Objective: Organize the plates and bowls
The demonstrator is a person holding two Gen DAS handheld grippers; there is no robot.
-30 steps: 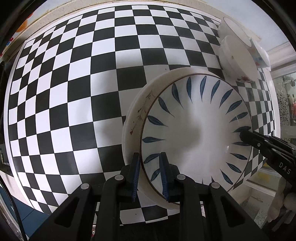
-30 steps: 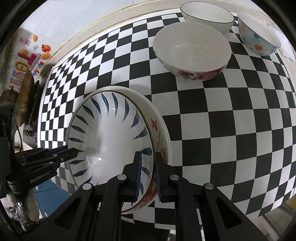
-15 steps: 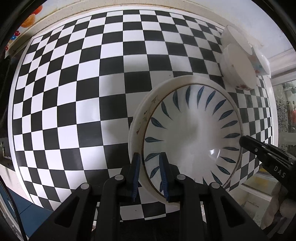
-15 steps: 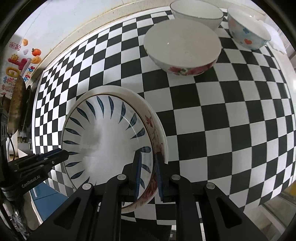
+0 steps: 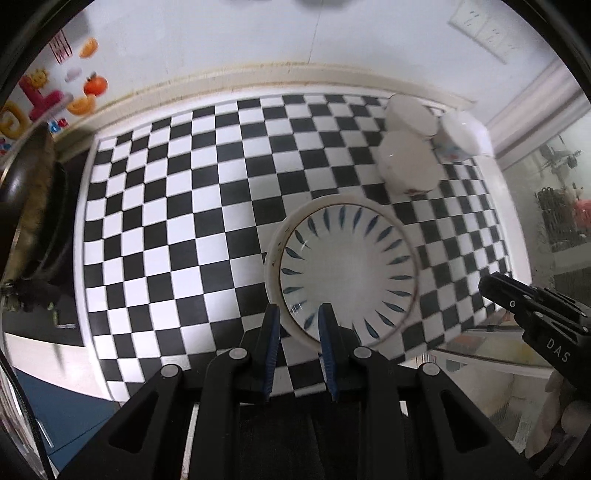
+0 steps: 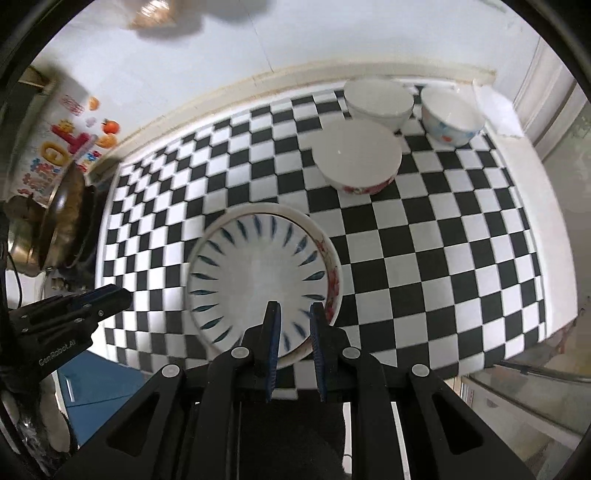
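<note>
Glossy glazed ceramic plates (image 6: pixel 258 273) and bowls (image 6: pixel 356 157), smooth checkered covering on the desk (image 6: pixel 443 240), matt black plastic grippers (image 6: pixel 293 332), dull metal pan (image 6: pixel 64 214)

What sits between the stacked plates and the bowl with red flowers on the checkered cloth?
Nothing: in the right wrist view only bare checkered cloth separates the stacked plates from the red-flowered bowl.

A black-and-white checkered cloth (image 5: pixel 192 236) is covering the tabletop (image 6: pixel 532 206), whose pale bare edge is showing at the right side. Colourful fruit and letter stickers (image 5: pixel 55 99) are sticking to the white wall (image 6: pixel 332 33) behind it. A dark metal pan (image 6: pixel 62 218) is sitting off the left end, partly hidden. A white wall socket (image 5: pixel 484 27) is showing up high.
</note>
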